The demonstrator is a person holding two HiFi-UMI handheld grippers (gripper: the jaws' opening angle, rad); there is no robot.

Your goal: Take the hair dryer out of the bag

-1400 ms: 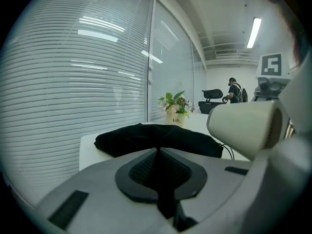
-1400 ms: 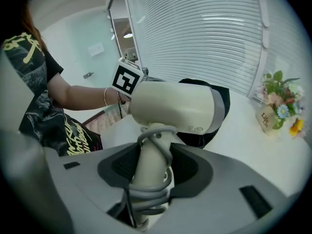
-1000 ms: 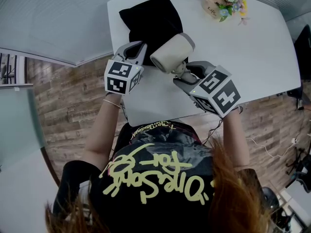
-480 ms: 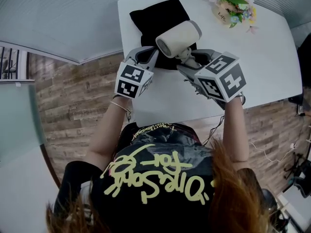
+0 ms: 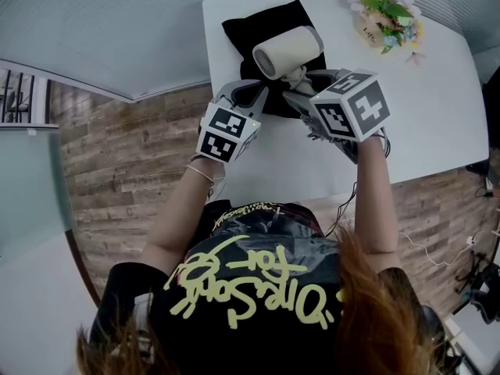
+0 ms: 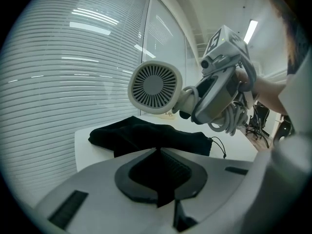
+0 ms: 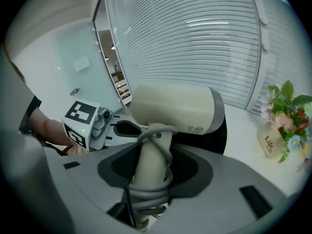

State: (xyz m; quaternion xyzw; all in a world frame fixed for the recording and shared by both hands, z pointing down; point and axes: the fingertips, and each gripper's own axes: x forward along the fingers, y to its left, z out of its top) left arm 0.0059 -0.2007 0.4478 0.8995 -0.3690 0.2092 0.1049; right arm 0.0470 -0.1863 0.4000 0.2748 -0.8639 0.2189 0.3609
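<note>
Right tool [image 5: 303, 84] clamped on the dryer's [image 5: 287, 51] handle, and I've swung it across. It's fully out now, hanging just above the bag [image 5: 254, 31]. Left tool [image 5: 262, 92] pinches the bag's edge. Extraction looks done.

Bright, even light is filling every view. A ceiling light [image 6: 252, 30] is glaring at upper right, corners are darkening, and the blinds [image 6: 73, 82] are bowing at the edges.

Side by side, the left tool [image 5: 256, 94] is clamped shut, the right tool [image 5: 301, 89] grips half-open.
</note>
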